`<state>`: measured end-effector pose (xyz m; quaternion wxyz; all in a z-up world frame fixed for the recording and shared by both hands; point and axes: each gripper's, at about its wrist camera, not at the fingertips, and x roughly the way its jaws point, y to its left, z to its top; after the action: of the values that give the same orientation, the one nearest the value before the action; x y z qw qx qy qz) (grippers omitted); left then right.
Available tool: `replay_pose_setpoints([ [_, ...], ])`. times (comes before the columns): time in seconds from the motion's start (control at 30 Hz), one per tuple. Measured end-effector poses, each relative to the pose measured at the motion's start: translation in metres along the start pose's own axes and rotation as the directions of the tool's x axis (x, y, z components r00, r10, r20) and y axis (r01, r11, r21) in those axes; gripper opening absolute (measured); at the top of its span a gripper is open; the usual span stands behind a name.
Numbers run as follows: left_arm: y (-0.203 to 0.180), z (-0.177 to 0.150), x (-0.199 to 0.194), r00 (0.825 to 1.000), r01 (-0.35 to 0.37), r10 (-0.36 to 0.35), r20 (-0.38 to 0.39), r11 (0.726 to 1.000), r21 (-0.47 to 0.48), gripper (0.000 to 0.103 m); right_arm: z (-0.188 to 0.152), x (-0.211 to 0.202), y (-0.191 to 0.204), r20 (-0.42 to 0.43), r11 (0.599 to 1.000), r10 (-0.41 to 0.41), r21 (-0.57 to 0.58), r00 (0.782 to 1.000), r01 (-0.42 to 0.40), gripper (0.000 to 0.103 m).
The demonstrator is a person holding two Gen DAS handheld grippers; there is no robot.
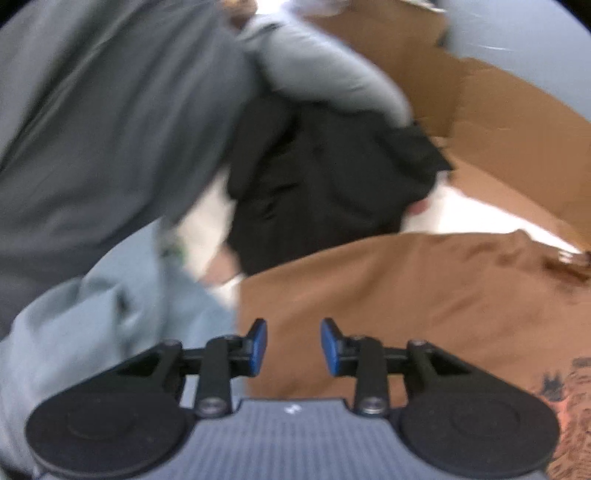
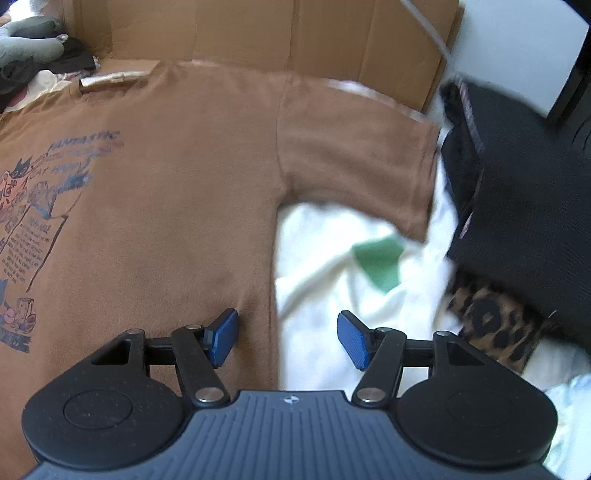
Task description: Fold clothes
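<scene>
- Hovering over the brown T-shirt [image 1: 424, 295], the left gripper [image 1: 293, 345] has its jaws partly apart, nothing between them.
- The right gripper [image 2: 288, 339] gapes wider, empty, straddling the shirt's side edge.
- Only the right view shows the sleeve [image 2: 354, 155] spread flat and the cat print [image 2: 40, 199].
- Only the left shows heaped grey clothes [image 1: 110, 129] and a black garment [image 1: 325, 184].

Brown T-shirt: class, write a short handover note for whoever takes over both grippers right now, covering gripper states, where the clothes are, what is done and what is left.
Left gripper: open, empty, above the brown T-shirt.
Right gripper: open, empty, over the shirt's side edge below the sleeve.
Brown T-shirt: spread flat, print up, on the white sheet, cardboard behind it.
Other clothes: grey and black pile beyond the shirt, black garment past the sleeve.
Done: shirt laid out.
Left: no fold visible yet; probably fold the sleeve in first.
</scene>
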<state>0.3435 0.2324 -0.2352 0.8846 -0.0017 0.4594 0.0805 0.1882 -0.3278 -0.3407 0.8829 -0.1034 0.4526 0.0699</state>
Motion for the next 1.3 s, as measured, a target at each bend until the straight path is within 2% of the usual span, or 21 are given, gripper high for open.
replay_pose_setpoints([
  [0.13, -0.039, 0.017, 0.022, 0.998, 0.058, -0.060, 0.031, 0.997, 0.059, 0.043, 0.014, -0.014, -0.015, 0.068, 0.991, 0.054, 0.118, 0.996, -0.061, 0.065],
  [0.33, -0.100, 0.025, 0.046, 0.990, 0.126, -0.132, 0.049, 0.985, 0.117, 0.039, 0.026, -0.011, -0.013, 0.107, 0.992, 0.048, 0.110, 0.993, -0.059, 0.065],
  [0.4, -0.119, 0.024, 0.064, 0.991, 0.127, -0.131, 0.026, 0.983, 0.135, 0.031, 0.026, -0.007, -0.011, 0.103, 0.992, 0.052, 0.109, 0.993, -0.064, 0.065],
  [0.5, -0.135, 0.024, 0.084, 0.995, 0.092, -0.095, 0.022, 0.988, 0.124, 0.032, 0.022, -0.001, -0.004, 0.090, 0.993, 0.067, 0.094, 0.994, -0.075, 0.065],
  [0.53, -0.137, 0.023, 0.089, 0.997, 0.074, -0.077, 0.019, 0.989, 0.125, 0.031, 0.021, 0.000, -0.001, 0.088, 0.993, 0.072, 0.083, 0.994, -0.079, 0.065],
  [0.6, -0.141, 0.024, 0.100, 0.999, 0.050, -0.052, 0.011, 0.991, 0.128, 0.043, 0.020, 0.001, 0.005, 0.082, 0.994, 0.085, 0.066, 0.993, -0.090, 0.065],
  [0.7, -0.144, 0.025, 0.111, 0.999, 0.030, -0.035, 0.029, 0.989, 0.147, 0.049, 0.017, 0.002, 0.010, 0.072, 0.992, 0.107, 0.062, 0.992, -0.111, 0.066],
  [0.77, -0.142, 0.028, 0.116, 0.999, 0.034, -0.039, 0.037, 0.990, 0.135, 0.050, 0.015, 0.003, 0.012, 0.062, 0.991, 0.116, 0.059, 0.991, -0.120, 0.066],
  [0.9, -0.136, 0.039, 0.123, 0.997, 0.058, -0.061, 0.047, 0.997, 0.049, 0.051, 0.010, 0.006, 0.014, 0.041, 0.988, 0.131, 0.074, 0.991, -0.134, 0.066],
  [0.97, -0.140, 0.047, 0.125, 0.997, 0.055, -0.057, 0.047, 0.997, 0.057, 0.051, 0.009, 0.005, 0.015, 0.039, 0.987, 0.139, 0.078, 0.989, -0.142, 0.066],
  [1.13, -0.145, 0.056, 0.106, 0.993, 0.058, -0.064, 0.102, 0.997, 0.059, 0.051, 0.013, 0.000, 0.018, 0.083, 0.988, 0.137, 0.061, 0.987, -0.142, 0.066],
  [1.23, -0.154, 0.049, 0.093, 0.984, 0.127, -0.141, 0.110, 0.984, 0.124, 0.046, 0.019, 0.000, 0.019, 0.107, 0.990, 0.125, 0.053, 0.986, -0.131, 0.066],
  [1.3, -0.161, 0.042, 0.089, 0.979, 0.164, -0.180, 0.099, 0.975, 0.149, 0.031, 0.023, 0.000, 0.019, 0.118, 0.990, 0.118, 0.060, 0.986, -0.125, 0.066],
])
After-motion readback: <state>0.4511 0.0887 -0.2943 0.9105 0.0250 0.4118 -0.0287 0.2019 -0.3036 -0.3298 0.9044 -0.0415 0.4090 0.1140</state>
